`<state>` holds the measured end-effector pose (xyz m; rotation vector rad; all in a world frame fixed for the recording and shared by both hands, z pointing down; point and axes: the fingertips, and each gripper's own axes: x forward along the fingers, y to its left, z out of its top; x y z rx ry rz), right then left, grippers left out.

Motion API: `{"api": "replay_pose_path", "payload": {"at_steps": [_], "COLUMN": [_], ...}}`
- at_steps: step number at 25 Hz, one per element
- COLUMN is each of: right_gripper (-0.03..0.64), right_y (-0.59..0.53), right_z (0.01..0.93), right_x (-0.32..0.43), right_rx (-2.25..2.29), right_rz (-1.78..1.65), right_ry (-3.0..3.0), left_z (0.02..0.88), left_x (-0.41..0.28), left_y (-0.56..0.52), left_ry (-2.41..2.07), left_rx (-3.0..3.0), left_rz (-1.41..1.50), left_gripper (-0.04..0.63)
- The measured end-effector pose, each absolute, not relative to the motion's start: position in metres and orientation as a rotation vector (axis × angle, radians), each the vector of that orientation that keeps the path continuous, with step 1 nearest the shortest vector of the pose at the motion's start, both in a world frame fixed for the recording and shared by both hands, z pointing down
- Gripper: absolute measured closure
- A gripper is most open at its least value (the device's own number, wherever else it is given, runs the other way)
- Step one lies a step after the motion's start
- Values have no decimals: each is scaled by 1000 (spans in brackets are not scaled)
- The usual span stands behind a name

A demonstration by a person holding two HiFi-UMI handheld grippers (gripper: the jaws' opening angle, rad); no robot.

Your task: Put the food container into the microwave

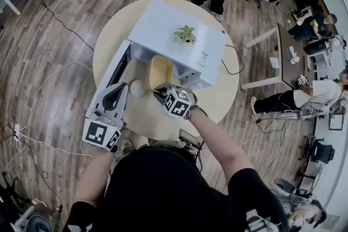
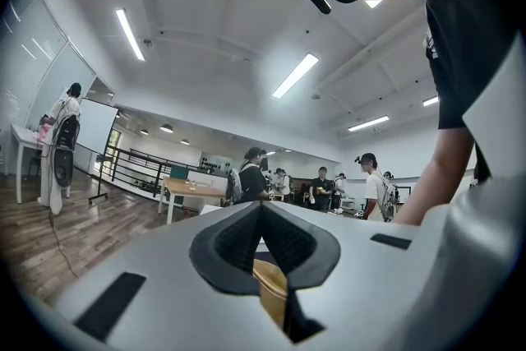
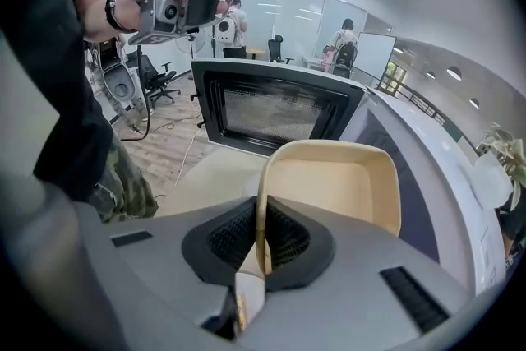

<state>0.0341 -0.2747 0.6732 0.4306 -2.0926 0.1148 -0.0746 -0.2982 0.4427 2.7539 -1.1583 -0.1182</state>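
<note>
Evidently you pinched the food container (image 3: 333, 193) by its rim in the right tool (image 3: 261, 241), tilted mid-frame toward the microwave (image 1: 163, 24) mouth; your left tool (image 1: 115, 96), pressed together and empty, hung lower left by the open door (image 1: 113, 69), keeping clear.

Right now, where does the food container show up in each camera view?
Head view: food container at centre, before the open microwave.
Right gripper view: centre, rim pinched in the jaws of the right gripper.
Left gripper view: only a tan sliver low between the jaws, probably it.
Shared landmark: the microwave door, left of it in the head view, behind it in the right gripper view; absent from the left gripper view.
</note>
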Motion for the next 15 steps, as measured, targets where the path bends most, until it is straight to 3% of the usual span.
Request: {"api": "replay_pose_path", "payload": {"at_steps": [15], "right_gripper": [592], "right_y": [-309], "right_z": [706], "right_x": [48], "right_rx": [410], "right_rz": [173], "right_ry": [-2016], "left_z": [461], "left_x": [-72], "left_y": [-311], "left_ry": [-1132], "left_rx": [2733], "left_rz": [-79], "left_gripper": [575]}}
